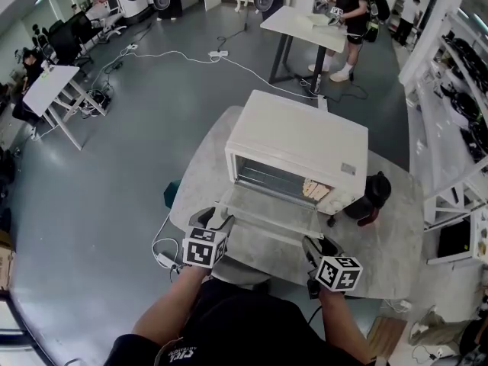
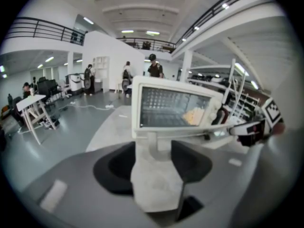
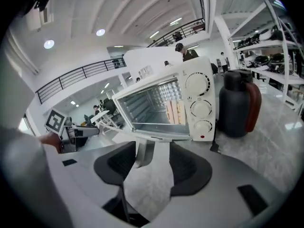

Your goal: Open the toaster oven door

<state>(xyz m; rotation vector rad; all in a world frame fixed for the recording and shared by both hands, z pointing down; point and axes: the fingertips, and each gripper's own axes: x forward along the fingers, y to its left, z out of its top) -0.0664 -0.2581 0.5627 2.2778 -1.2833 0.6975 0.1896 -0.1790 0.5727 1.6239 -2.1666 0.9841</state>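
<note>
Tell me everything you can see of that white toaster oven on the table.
The toaster oven is a cream-white, metal-looking box standing upright on the grey marbled table. Its door lies dropped open, flat toward the person. Inside are a wire rack and pale slices, perhaps bread. Three round knobs sit on the panel beside the opening. A dark flask stands close beside it.

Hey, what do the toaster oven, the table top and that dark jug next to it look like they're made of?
Toaster oven: likely painted sheet metal, smooth cream, matte.
Table top: stone or stone-look laminate, mottled grey veining.
Jug: probably plastic or coated metal, dark with soft sheen; can't tell which.
</note>
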